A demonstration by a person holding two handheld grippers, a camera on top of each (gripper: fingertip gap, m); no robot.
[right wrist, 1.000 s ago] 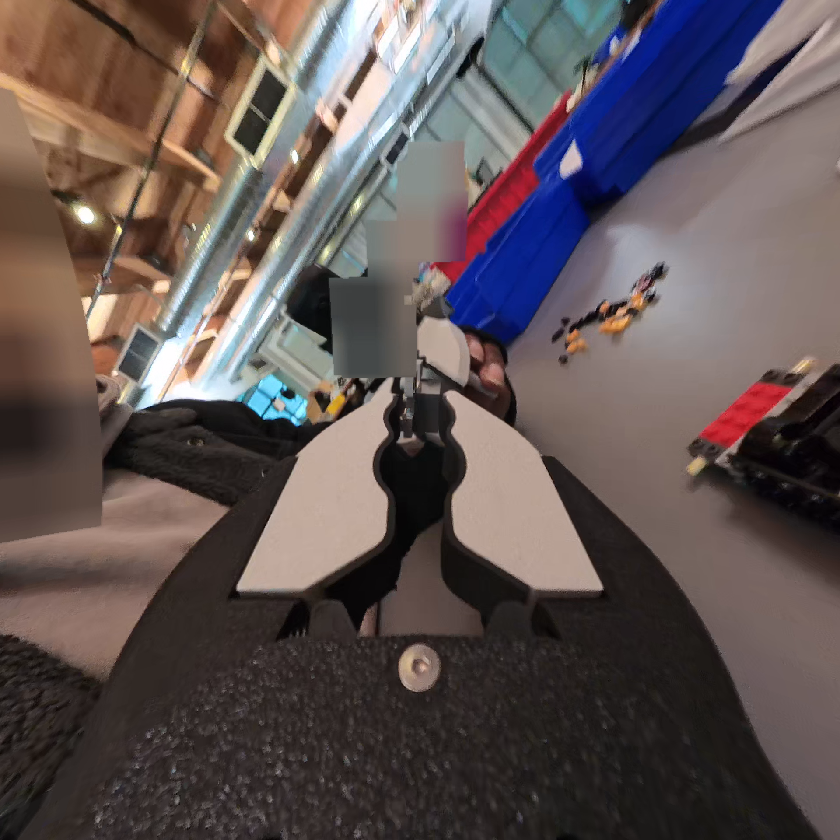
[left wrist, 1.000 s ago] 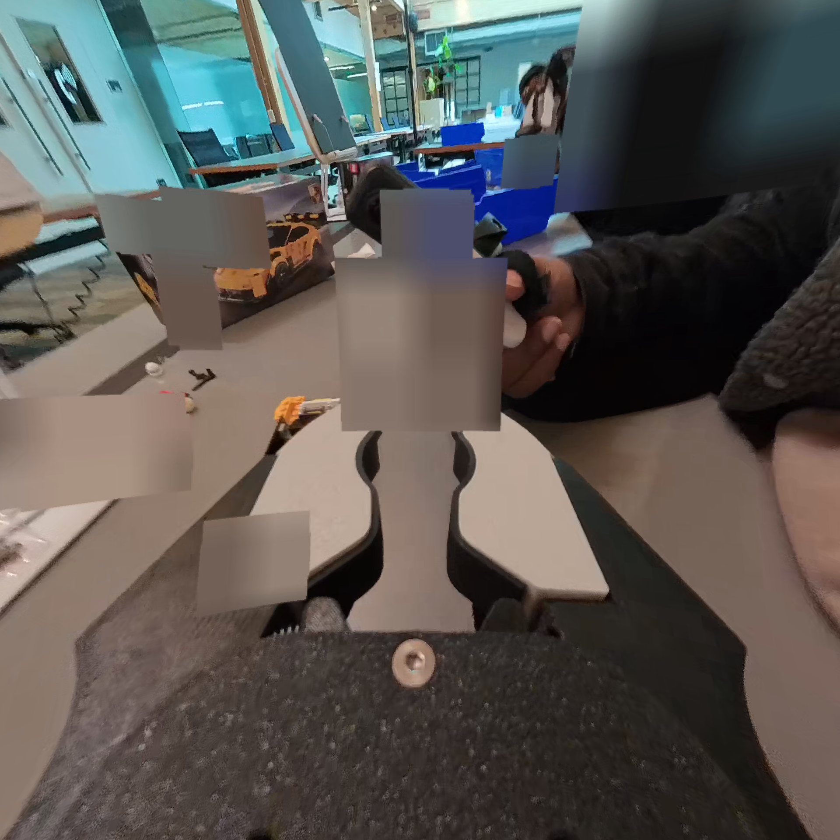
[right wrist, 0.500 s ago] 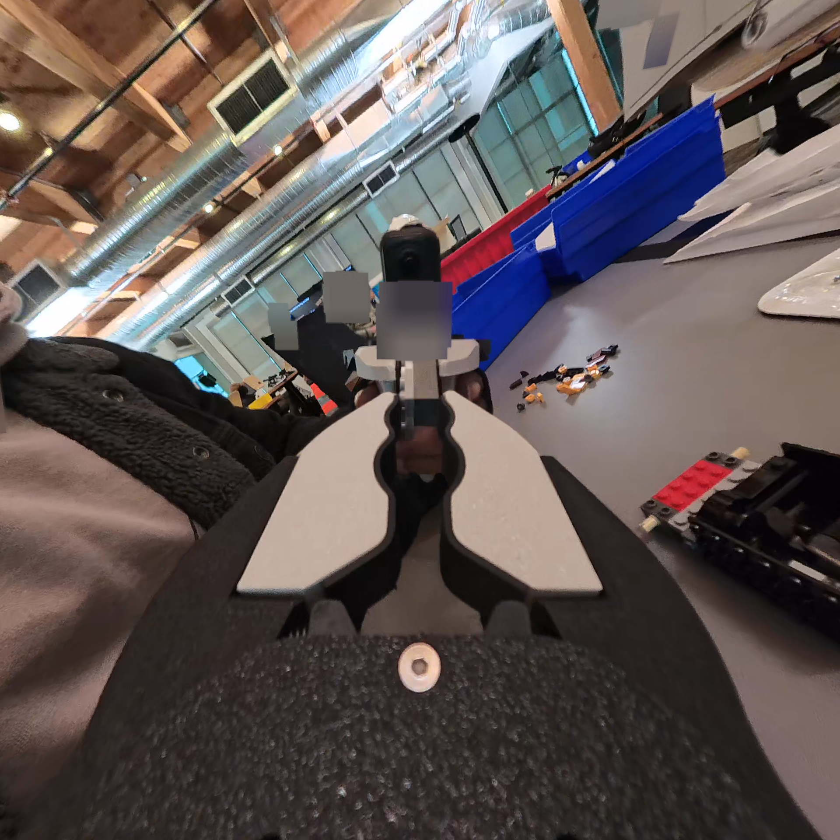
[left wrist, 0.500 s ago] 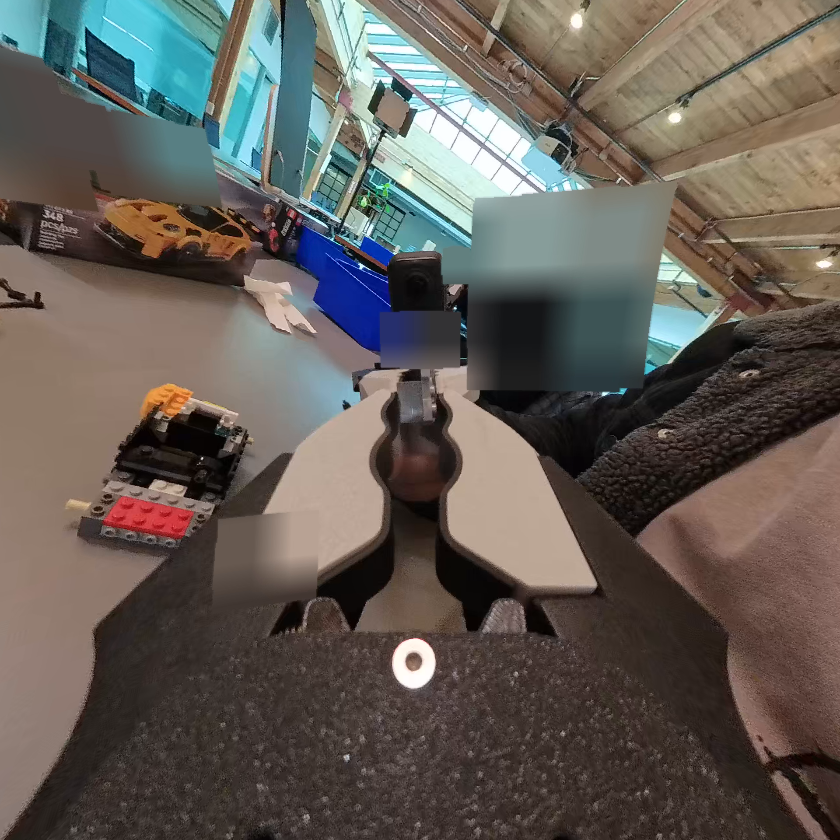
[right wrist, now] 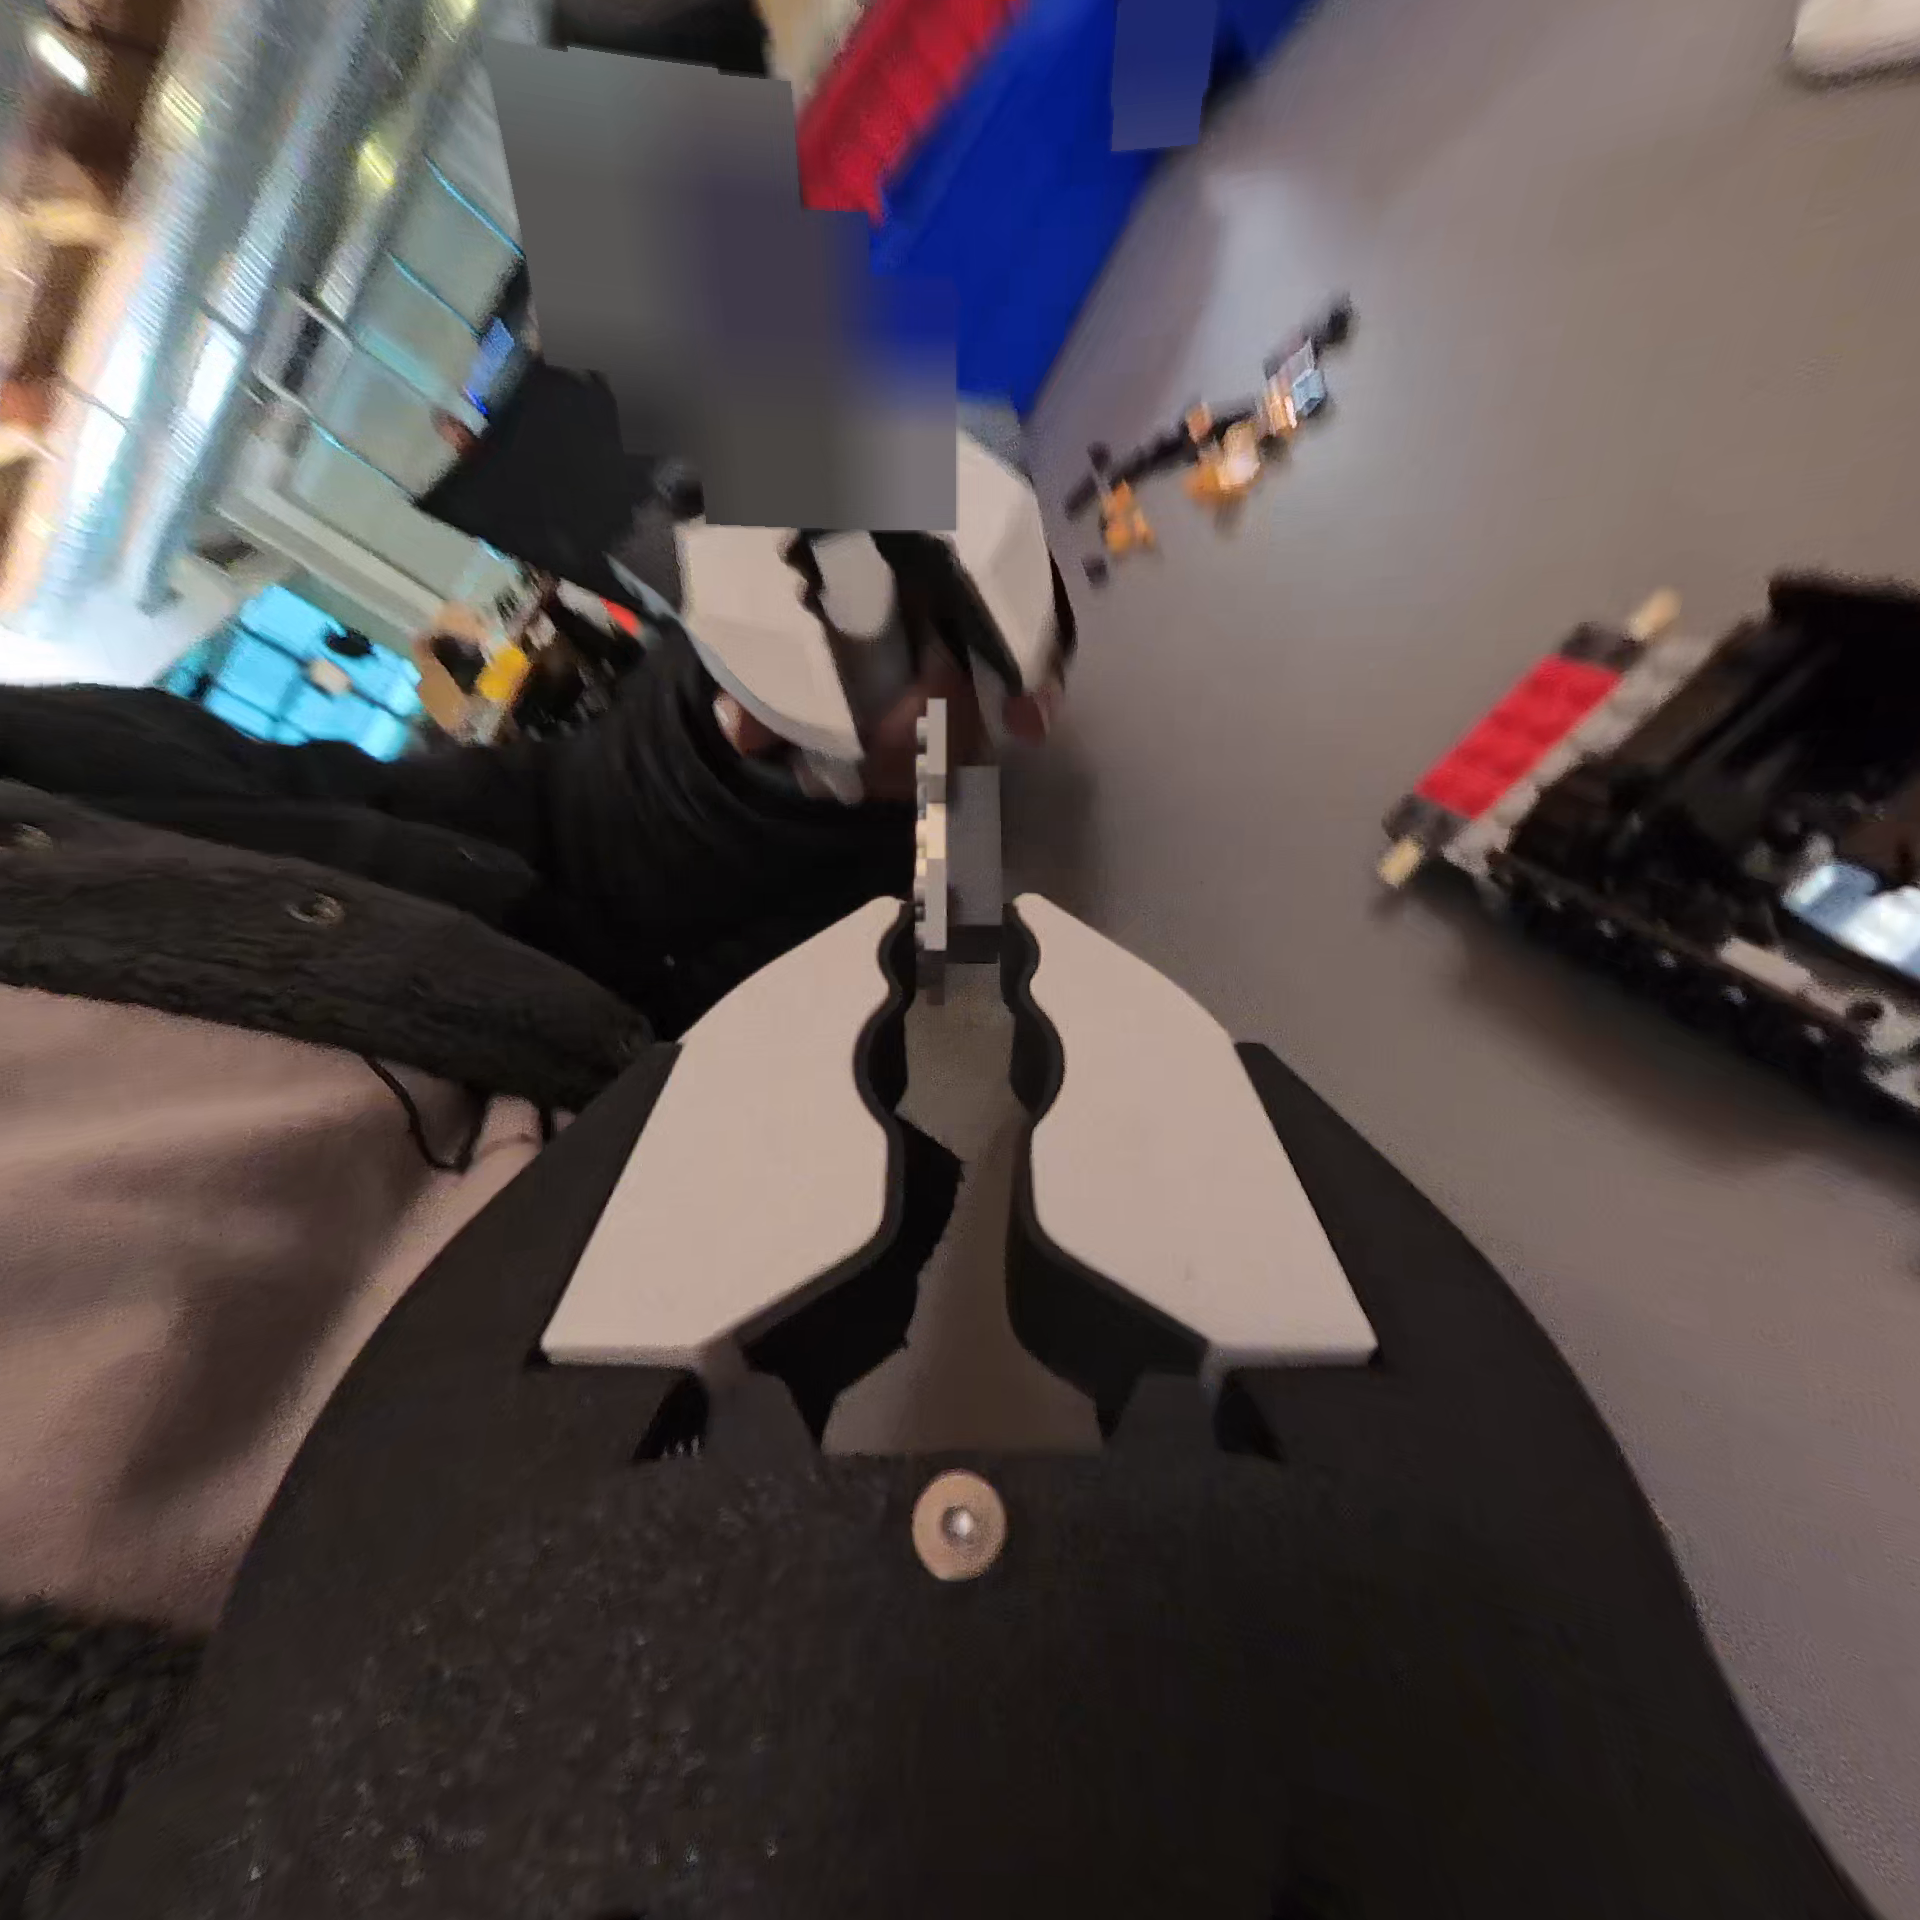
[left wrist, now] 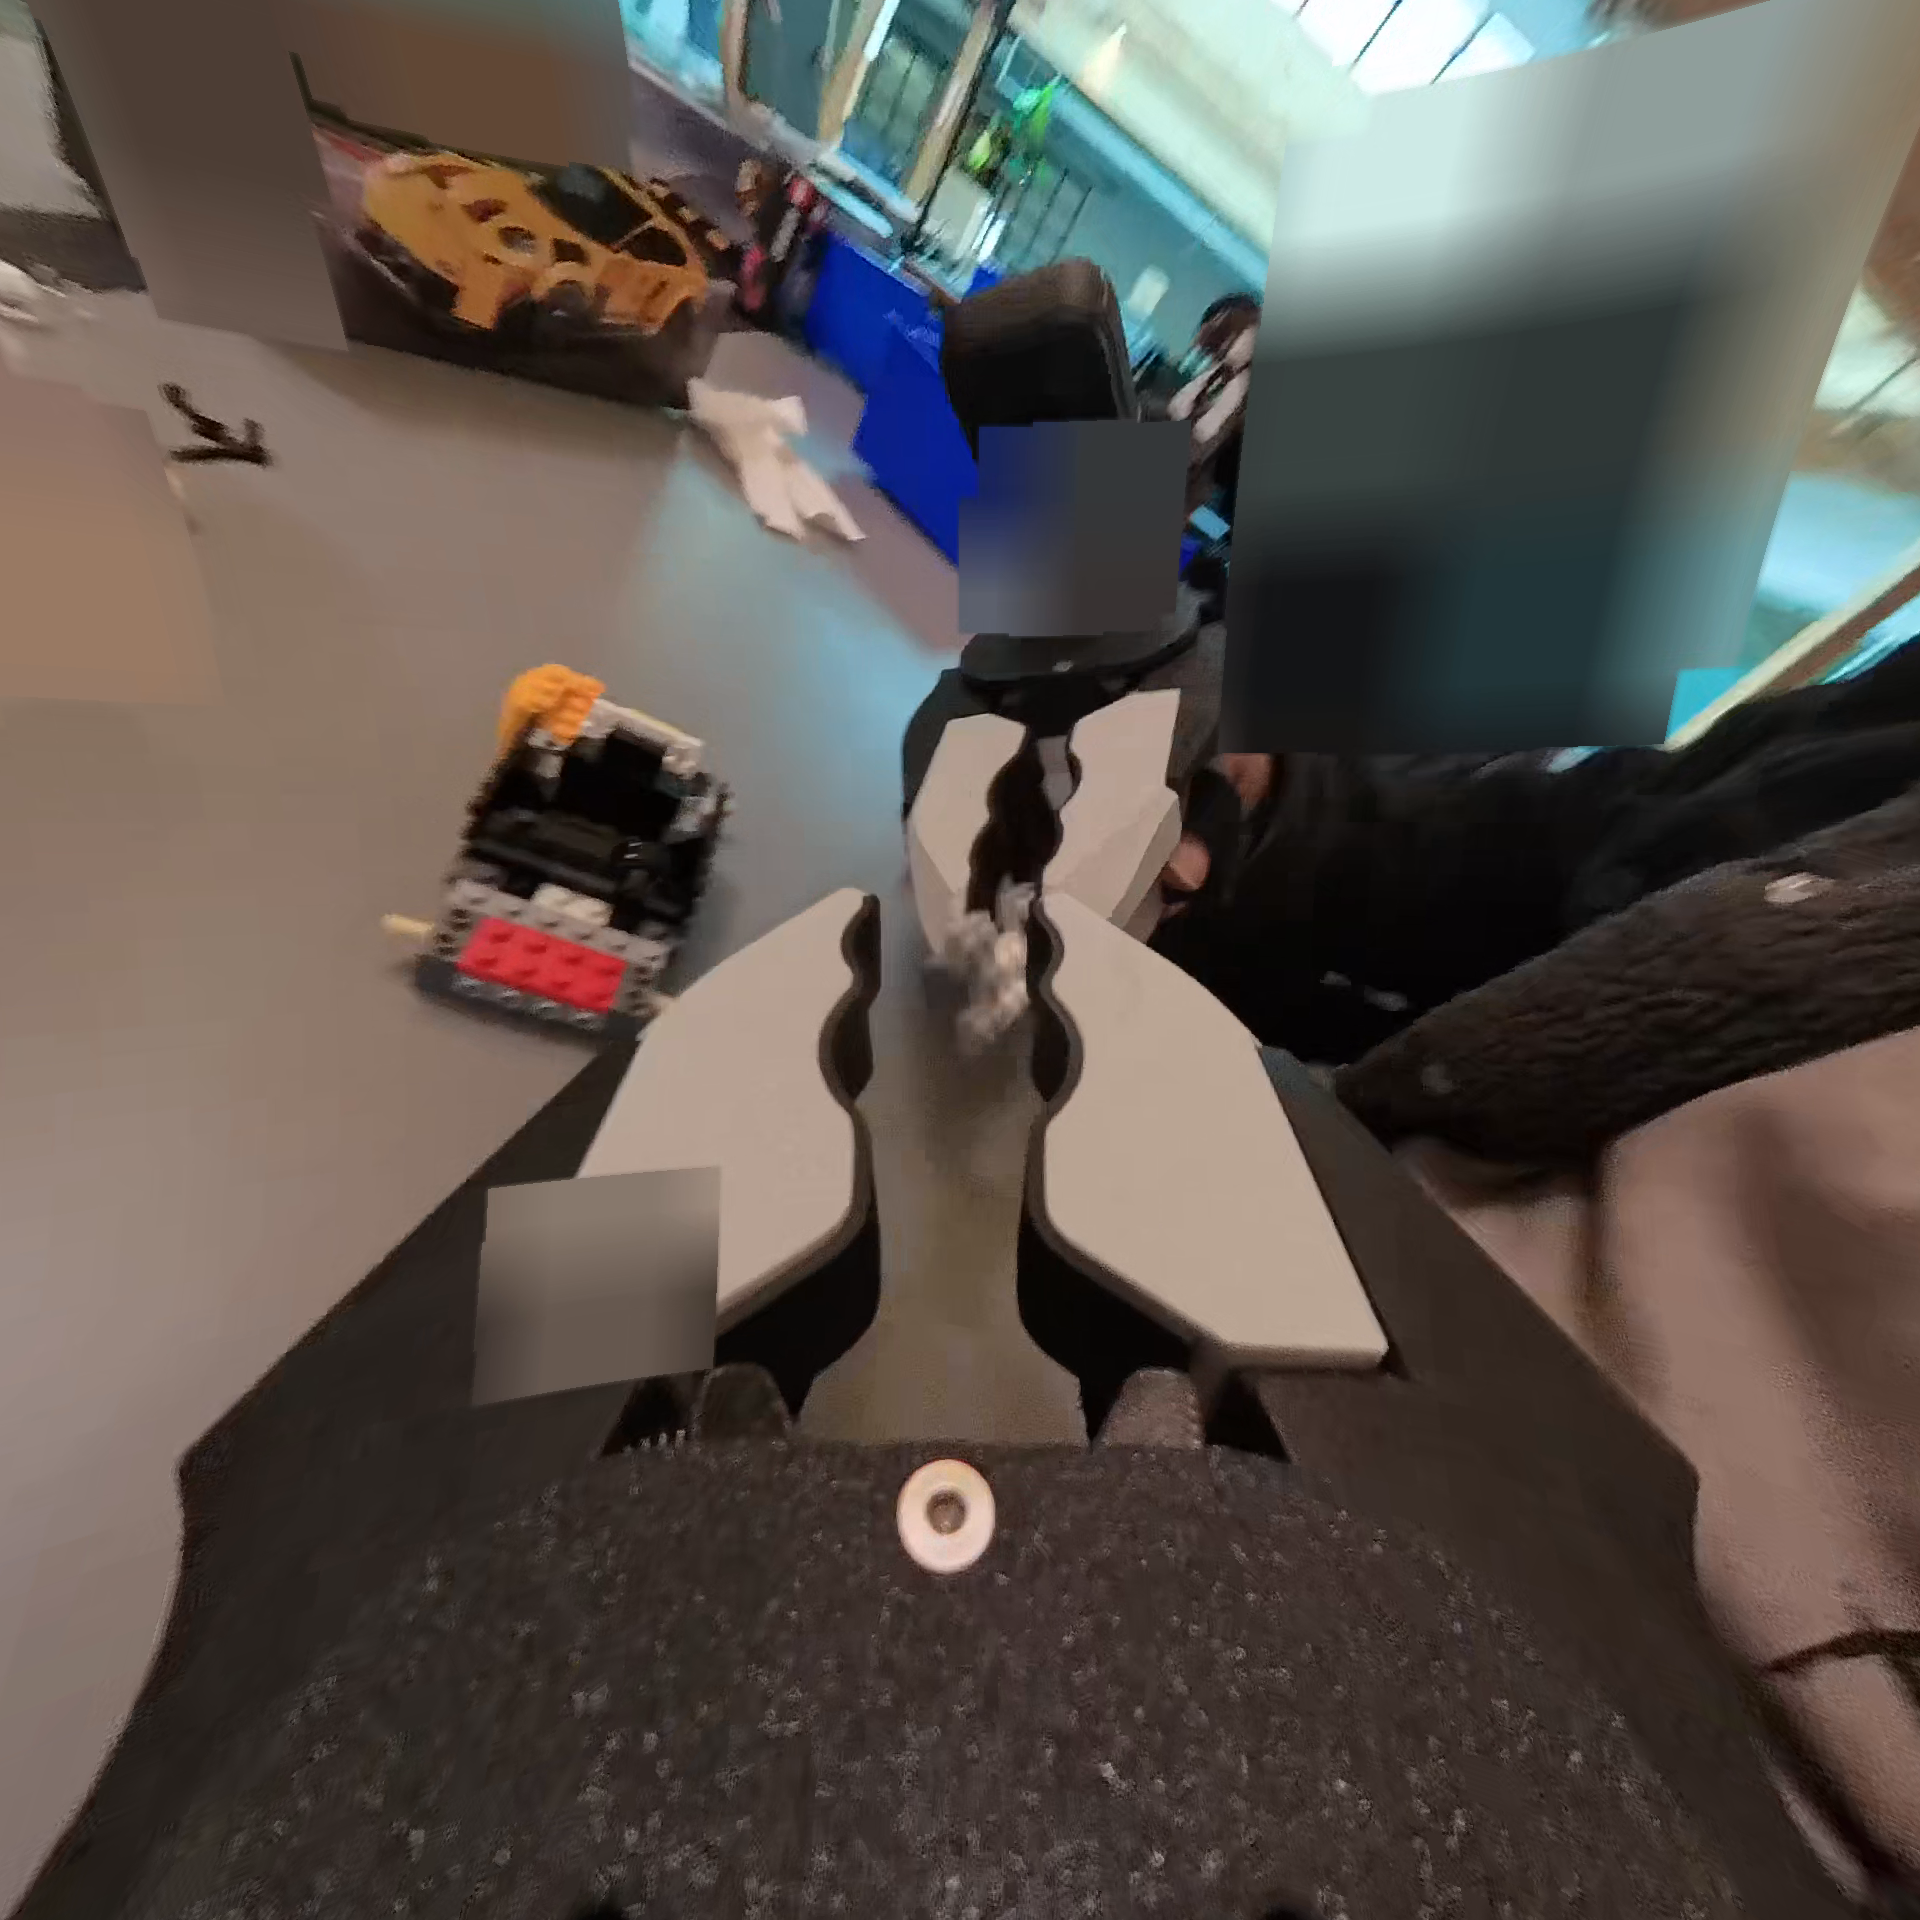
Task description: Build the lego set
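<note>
1. While the two grippers are held tip to tip above the grey table (left wrist: 343, 644), a small grey and white lego piece (right wrist: 954, 831) is pinched at the tips of the right gripper (right wrist: 956, 920), whose fingers are clenched on its lower end.
2. The left gripper (left wrist: 951, 914) is seen with its fingers parted around the blurred piece; no firm grip by it can be made out.
3. The piece is judged light, stiff and slick, with joints that may pop apart if squeezed off-centre; hold is best taken on its flat sides, clear of the studs.
4. One half-built car (left wrist: 577, 883), black with a red plate at its near end, is seen on the table to the left, well apart from the grippers.
5. One scatter of loose orange and black bricks (right wrist: 1216, 447) lies far off on the table; an exact count cannot be made.
6. One box (left wrist: 540, 260) showing a yellow car stands at the far left.
</note>
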